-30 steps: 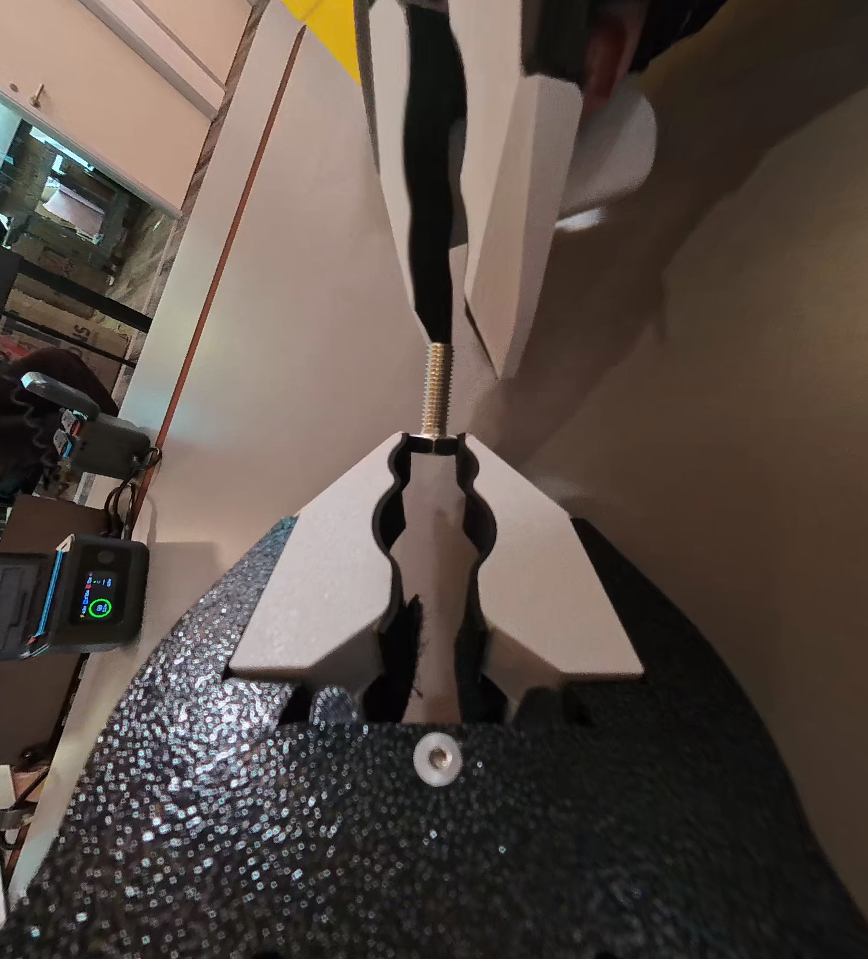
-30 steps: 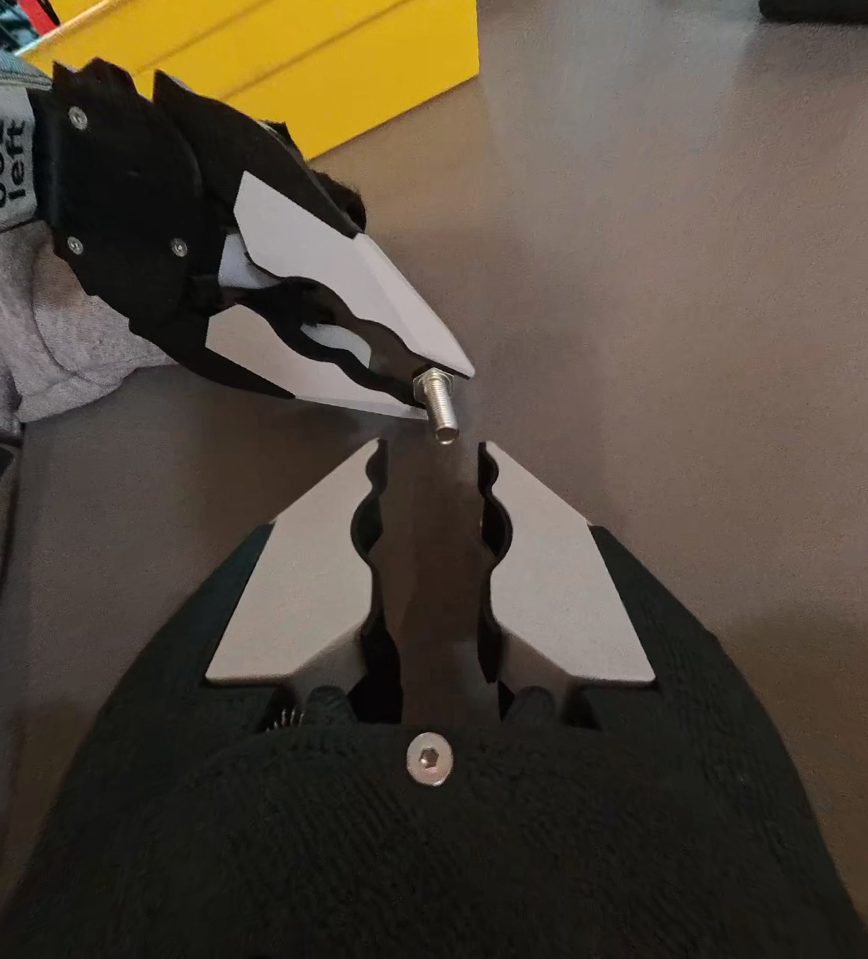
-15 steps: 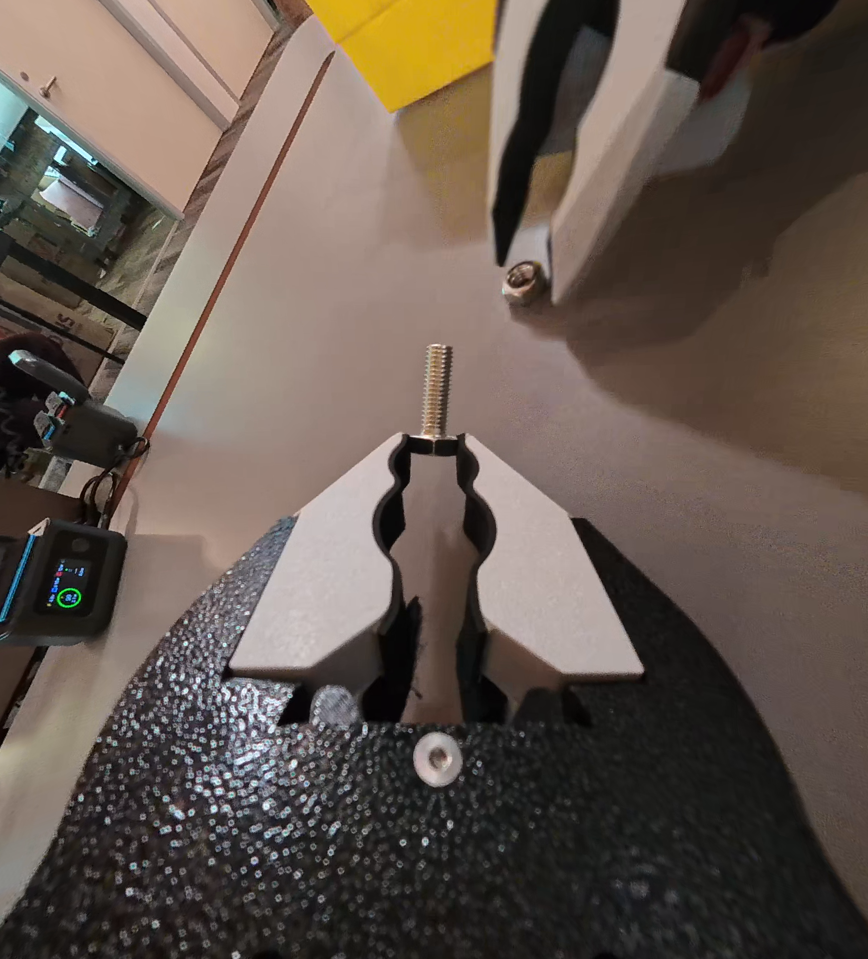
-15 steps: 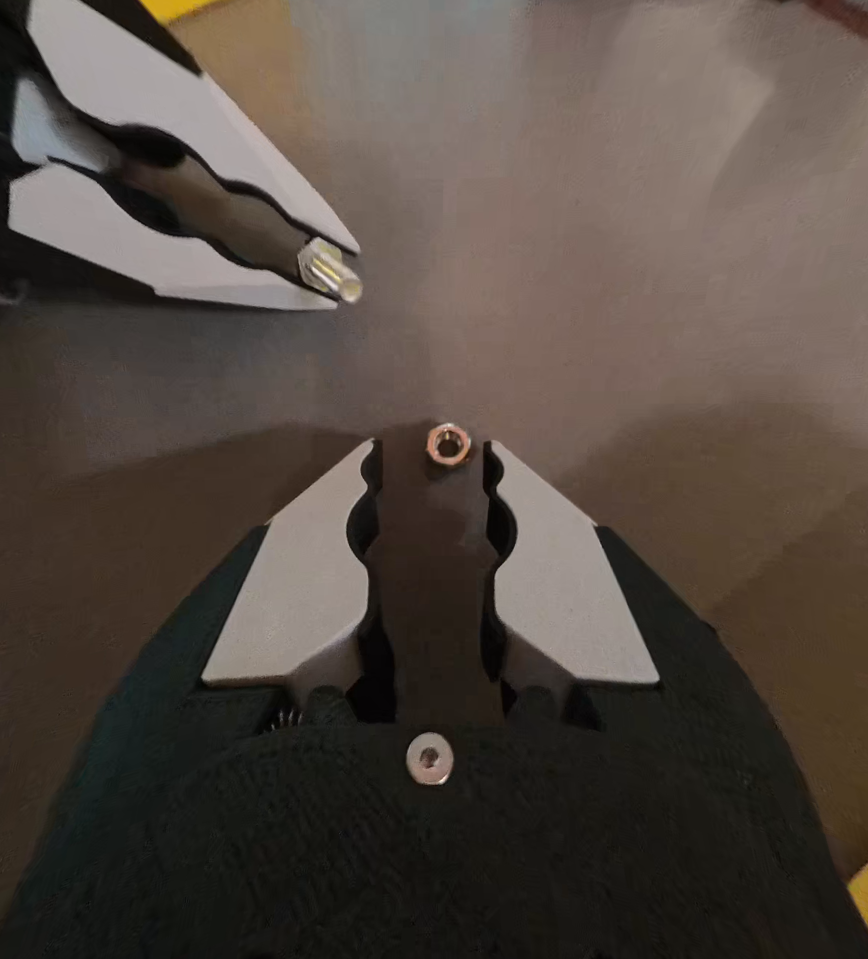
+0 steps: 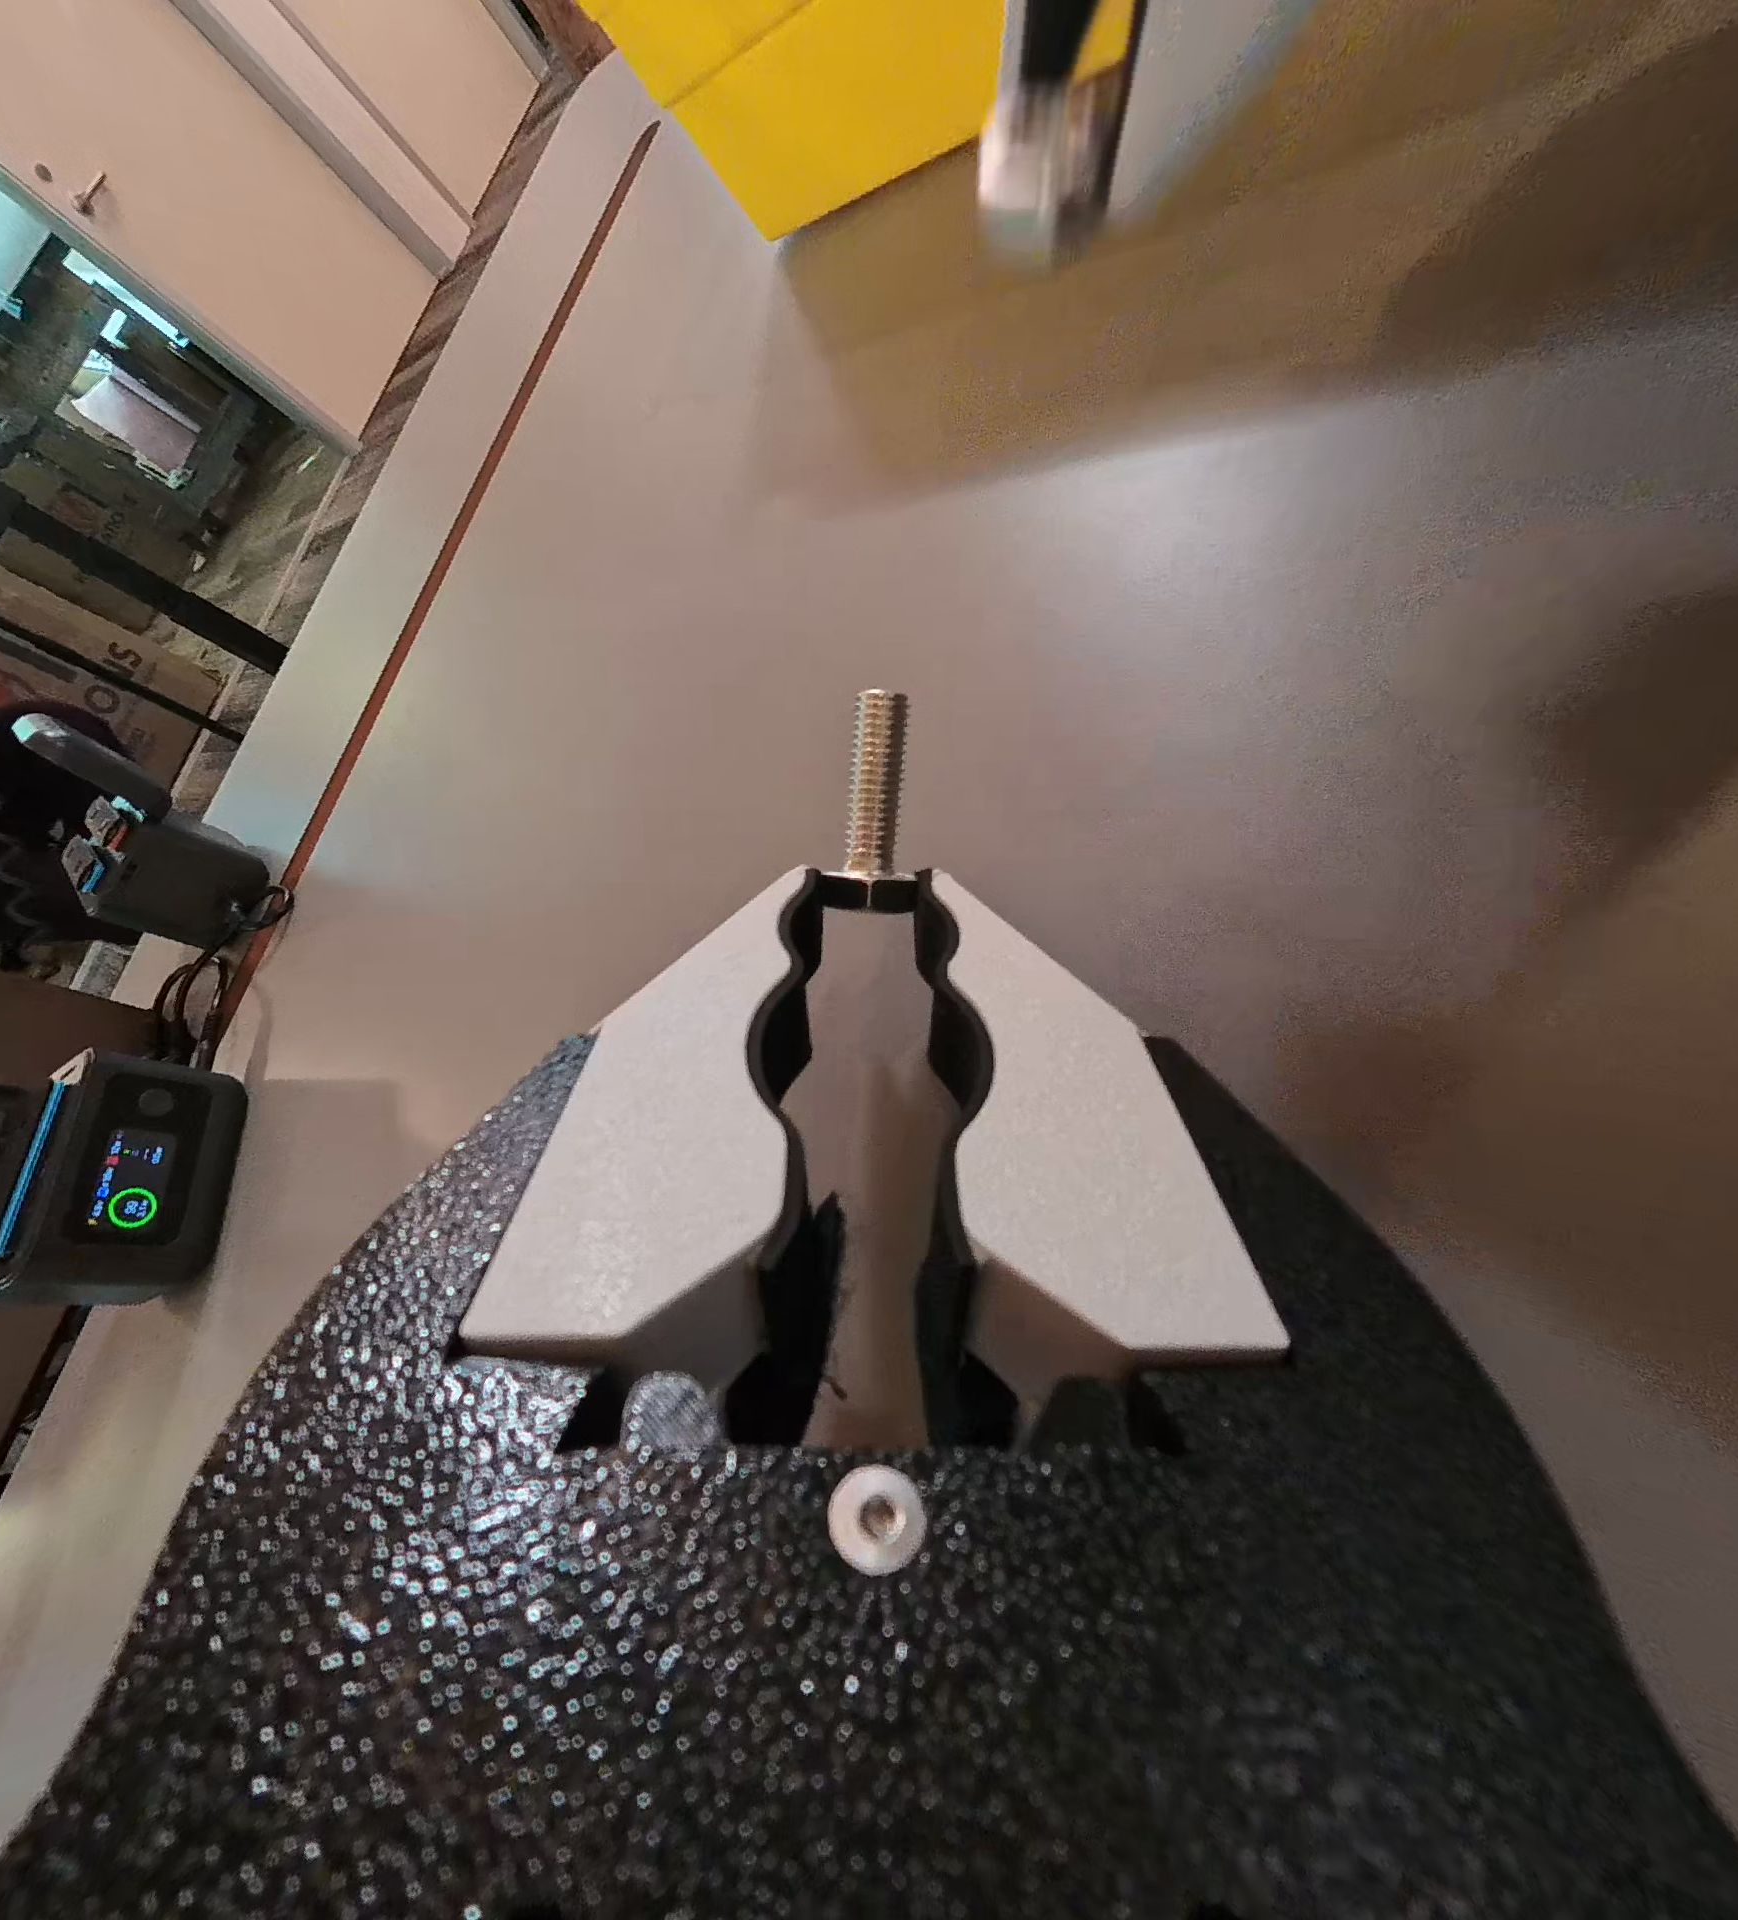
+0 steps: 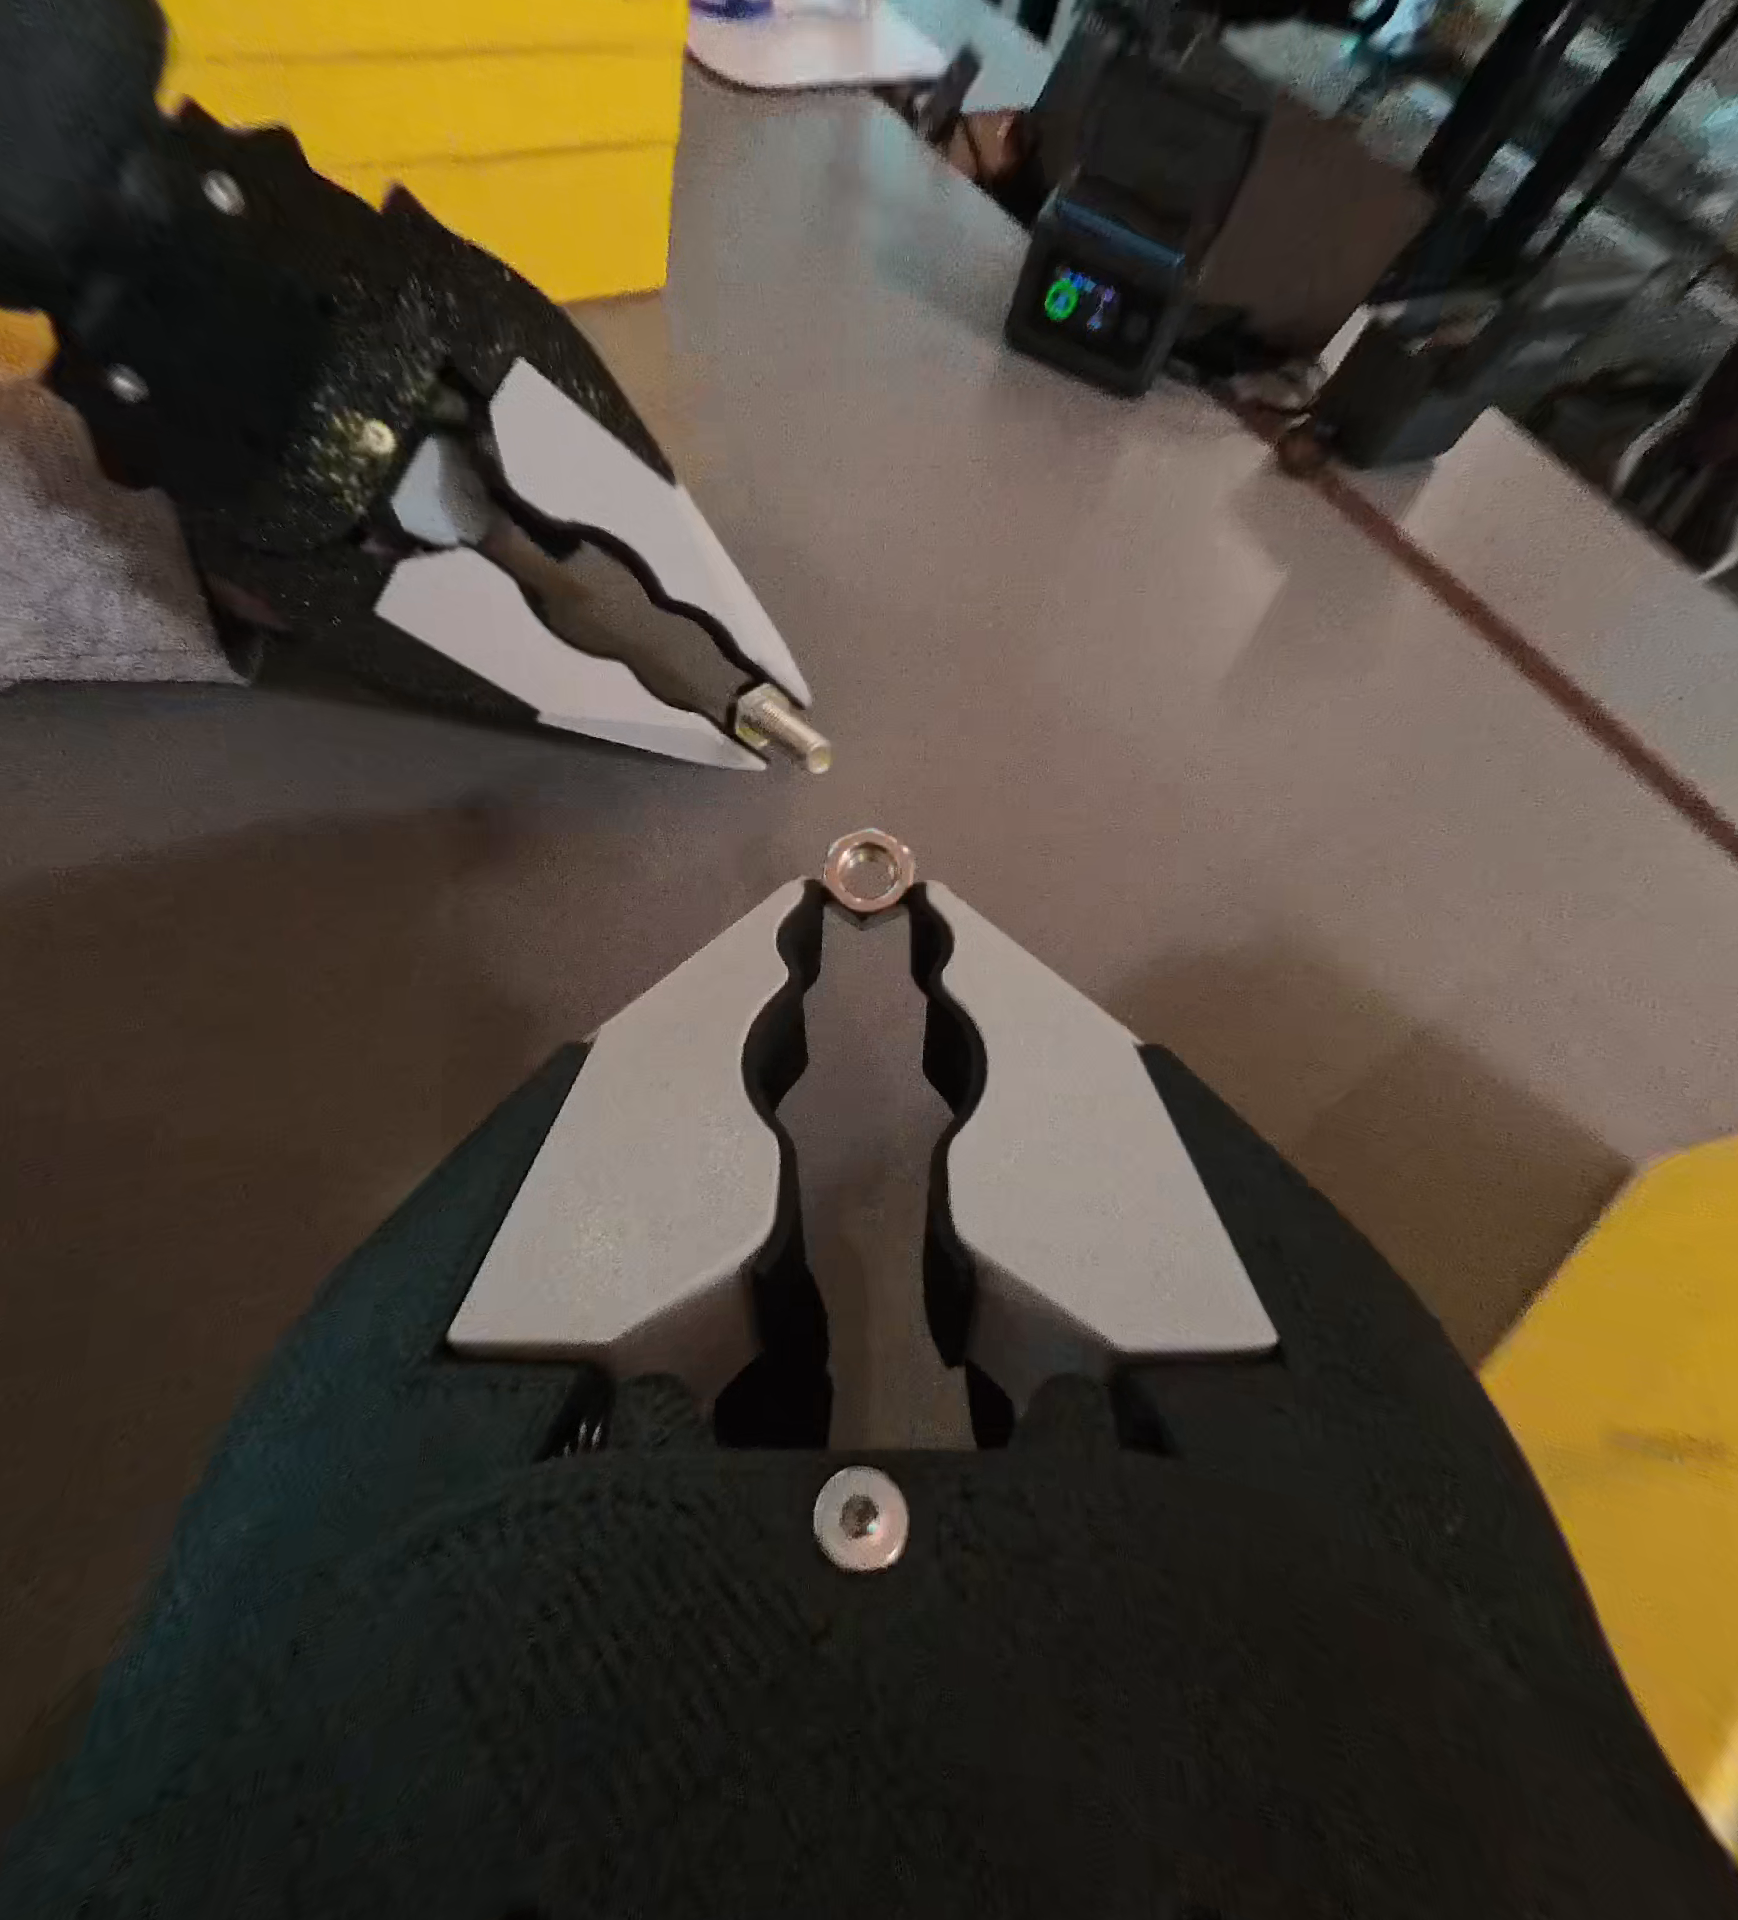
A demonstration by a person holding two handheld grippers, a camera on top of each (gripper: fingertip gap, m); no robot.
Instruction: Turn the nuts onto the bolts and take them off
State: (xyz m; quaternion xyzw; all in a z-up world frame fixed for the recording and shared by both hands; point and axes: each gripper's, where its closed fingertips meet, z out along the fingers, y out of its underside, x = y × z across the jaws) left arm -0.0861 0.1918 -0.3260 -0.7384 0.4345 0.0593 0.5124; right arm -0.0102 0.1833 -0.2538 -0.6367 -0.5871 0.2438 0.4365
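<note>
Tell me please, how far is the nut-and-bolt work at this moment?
Done: both parts are picked up. The left hand-held gripper clamps the bolt by its head, thread bare. The right hand-held gripper pinches the nut at its tips. In hand: the two are close, apart, not aligned. Left: thread the nut on, then unscrew it.

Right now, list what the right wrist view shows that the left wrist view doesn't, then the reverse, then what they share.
Only the right wrist view shows the nut clearly, pinched at the right gripper tips, hole facing forward, and a second yellow box near its right edge.

Only the left wrist view shows the bolt's hex head clamped in the left gripper and the wall behind the table.

Both show the bolt, grey table, far yellow box and black screen device; nut and bolt are apart.
</note>
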